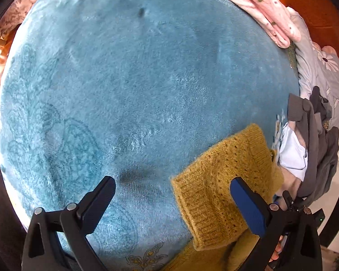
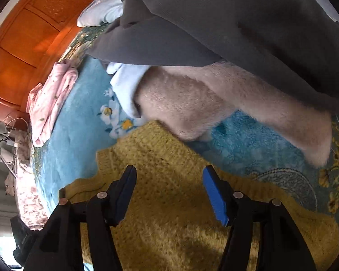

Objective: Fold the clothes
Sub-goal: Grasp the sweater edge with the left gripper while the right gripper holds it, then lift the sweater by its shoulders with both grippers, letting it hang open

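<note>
A mustard-yellow knitted sweater (image 1: 217,180) lies on a teal plush blanket (image 1: 135,79). In the left wrist view one of its sleeves, with a ribbed cuff, reaches in from the lower right. My left gripper (image 1: 173,186) is open above the blanket, its right finger over the sleeve and its left finger over bare blanket. In the right wrist view the sweater's body (image 2: 169,203) fills the lower half. My right gripper (image 2: 169,174) hovers open just above the knit, with nothing between its fingers.
A heap of clothes lies beyond the sweater: a dark grey garment (image 2: 226,22), a beige fuzzy one (image 2: 203,99) and a pale blue one (image 2: 126,85). A pink patterned garment (image 1: 264,9) sits at the blanket's far edge. An orange wooden headboard (image 2: 22,45) stands behind.
</note>
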### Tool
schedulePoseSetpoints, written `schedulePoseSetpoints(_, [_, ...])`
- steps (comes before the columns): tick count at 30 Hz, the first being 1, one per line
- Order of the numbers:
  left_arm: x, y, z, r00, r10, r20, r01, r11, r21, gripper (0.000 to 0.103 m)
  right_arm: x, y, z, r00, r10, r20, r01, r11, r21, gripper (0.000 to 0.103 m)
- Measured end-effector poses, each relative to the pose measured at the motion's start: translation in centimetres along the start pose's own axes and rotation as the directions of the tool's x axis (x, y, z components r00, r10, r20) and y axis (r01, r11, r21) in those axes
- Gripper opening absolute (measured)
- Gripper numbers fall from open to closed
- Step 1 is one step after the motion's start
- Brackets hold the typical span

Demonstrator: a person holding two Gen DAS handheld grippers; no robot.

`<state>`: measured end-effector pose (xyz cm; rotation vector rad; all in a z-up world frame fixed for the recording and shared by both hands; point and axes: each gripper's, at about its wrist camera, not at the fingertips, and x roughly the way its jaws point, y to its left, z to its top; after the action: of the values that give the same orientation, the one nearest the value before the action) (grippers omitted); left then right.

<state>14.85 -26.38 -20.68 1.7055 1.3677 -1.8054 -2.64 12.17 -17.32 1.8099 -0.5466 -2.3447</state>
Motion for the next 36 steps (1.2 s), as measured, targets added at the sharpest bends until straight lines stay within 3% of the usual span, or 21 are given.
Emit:
schedulePoseSetpoints(6, [1.1,-2.0,-0.2,0.998,0.061,0.012,-0.061,0.996,0.069,0.102,3.1,2.3,2.2,0.997,-0.073,-0.004,0.072,0.994,-0.079,0.066])
schedulePoseSetpoints(12, [2.0,-3.6,-0.6,0.999,0.038,-0.013,-0.036,0.993,0.114,0.101,5.1,3.1,2.6,0.991,-0.135,-0.024,0.135,0.991,-0.026,0.069])
schedulePoseSetpoints(14, [2.2,-3.5,-0.6,1.0,0.024,-0.018,-0.022,0.995,0.096,0.101,5.0,3.7,2.3,0.99,-0.135,-0.032,0.134,0.99,-0.034,0.059])
schedulePoseSetpoints(15, [2.2,-3.5,-0.5,1.0,0.017,-0.017,-0.016,0.996,0.091,0.101,5.0,4.1,2.1,0.989,-0.142,-0.037,0.14,0.989,-0.053,0.036])
schedulePoseSetpoints(16, [2.1,-3.6,-0.5,1.0,0.009,-0.017,-0.008,0.996,0.092,0.101,5.0,4.5,2.0,0.988,-0.149,-0.042,0.146,0.987,-0.071,0.02])
schedulePoseSetpoints(18, [2.0,-3.7,-0.5,1.0,-0.008,-0.014,0.009,0.996,0.094,0.1,4.3,5.0,1.8,0.989,-0.142,-0.029,0.139,0.986,-0.088,0.01])
schedulePoseSetpoints(22, [1.8,-4.0,-0.5,1.0,-0.013,-0.006,0.014,0.996,0.093,0.083,0.5,5.2,1.5,0.998,-0.043,0.054,0.045,0.998,-0.031,0.007])
schedulePoseSetpoints(27, [1.7,-5.0,-0.7,1.0,-0.007,-0.002,0.008,0.993,0.121,0.064,-6.9,5.2,0.8,0.976,0.071,0.205,-0.064,0.997,-0.042,0.007])
schedulePoseSetpoints(32, [2.0,-7.6,-1.2,0.998,0.044,0.038,-0.051,0.971,0.232,0.037,-12.8,5.0,-1.0,0.947,0.151,0.284,-0.135,0.988,-0.075,0.007])
schedulePoseSetpoints(34, [1.9,-8.7,-1.5,0.999,0.026,0.043,-0.037,0.957,0.286,0.016,-14.1,4.6,-1.6,0.943,0.161,0.293,-0.143,0.986,-0.081,0.007])
schedulePoseSetpoints(36, [1.2,-9.6,-2.1,0.998,0.007,0.066,-0.029,0.939,0.343,0.012,-15.1,4.3,-2.7,0.94,0.161,0.301,-0.141,0.986,-0.089,0.007])
